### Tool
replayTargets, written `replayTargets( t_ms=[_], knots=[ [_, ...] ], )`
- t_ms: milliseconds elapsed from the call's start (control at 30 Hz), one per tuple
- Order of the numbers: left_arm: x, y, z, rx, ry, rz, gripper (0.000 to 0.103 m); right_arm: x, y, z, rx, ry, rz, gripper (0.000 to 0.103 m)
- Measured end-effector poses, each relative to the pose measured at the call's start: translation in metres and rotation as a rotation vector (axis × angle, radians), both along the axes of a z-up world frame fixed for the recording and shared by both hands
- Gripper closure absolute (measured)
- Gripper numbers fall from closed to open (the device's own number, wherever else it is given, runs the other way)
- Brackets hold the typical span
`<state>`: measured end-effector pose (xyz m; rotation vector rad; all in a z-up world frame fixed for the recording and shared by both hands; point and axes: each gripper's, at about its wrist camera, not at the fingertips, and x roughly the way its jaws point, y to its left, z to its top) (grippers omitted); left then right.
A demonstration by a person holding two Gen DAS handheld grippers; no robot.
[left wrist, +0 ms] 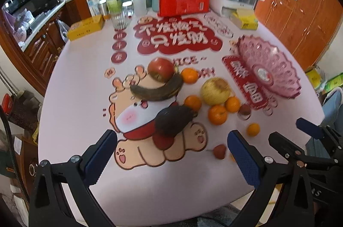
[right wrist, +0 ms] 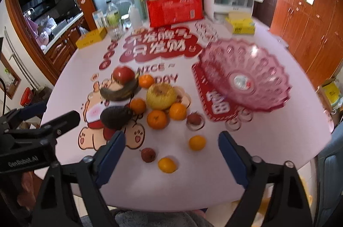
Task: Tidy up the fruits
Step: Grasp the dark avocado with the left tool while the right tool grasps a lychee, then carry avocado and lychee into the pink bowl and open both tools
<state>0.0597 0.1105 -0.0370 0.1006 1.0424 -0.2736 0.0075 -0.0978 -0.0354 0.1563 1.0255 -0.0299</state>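
Both wrist views near table (left wrist: 70, 111) edge, facing across, left beside right, sharing fruit pile (right wrist: 160, 96)

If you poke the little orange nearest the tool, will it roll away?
Probably, yes: the small orange looks round and sits alone on the smooth table, nothing beside it to stop it. It seems light, so even a soft nudge may move it.

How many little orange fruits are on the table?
6. One beside the red apple; three bunched around the big yellow fruit; two apart nearer the table's front edge. More may hide behind the bigger fruit.
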Motion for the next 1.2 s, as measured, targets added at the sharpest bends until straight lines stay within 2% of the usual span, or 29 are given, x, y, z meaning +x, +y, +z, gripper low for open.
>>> replayTargets(
  t_ms=[233, 333, 400, 533, 800, 1000, 1100, 1167, 1200],
  knots=[
    [0.022, 0.023, -0.050, 0.034, 0.041, -0.032, 0.001, 0.016, 0.017, -0.058, 0.045, 0.100, 0.025, 0.032],
    [0.036, 0.022, -0.071, 0.058, 0.060, -0.064, 0.001, 0.022, 0.023, -0.081, 0.068, 0.147, 0.045, 0.040],
    [0.046, 0.021, -0.082, 0.056, 0.080, -0.086, 0.001, 0.024, 0.025, -0.090, 0.075, 0.162, 0.055, 0.045],
    [0.061, 0.013, -0.103, 0.060, 0.114, -0.133, 0.001, 0.028, 0.036, -0.103, 0.050, 0.180, 0.091, 0.047],
    [0.082, -0.007, -0.124, 0.041, 0.158, -0.201, 0.003, 0.039, 0.050, -0.123, -0.005, 0.205, 0.154, 0.058],
    [0.098, -0.016, -0.138, -0.007, 0.219, -0.232, 0.012, 0.044, 0.054, -0.131, -0.006, 0.216, 0.189, 0.072],
    [0.103, -0.021, -0.144, -0.024, 0.247, -0.244, 0.023, 0.044, 0.056, -0.133, -0.027, 0.215, 0.209, 0.072],
    [0.104, -0.024, -0.148, -0.048, 0.267, -0.263, 0.040, 0.045, 0.057, -0.132, -0.036, 0.210, 0.218, 0.073],
    [0.104, -0.026, -0.150, -0.047, 0.271, -0.266, 0.040, 0.044, 0.056, -0.133, -0.035, 0.206, 0.218, 0.073]
  ],
)
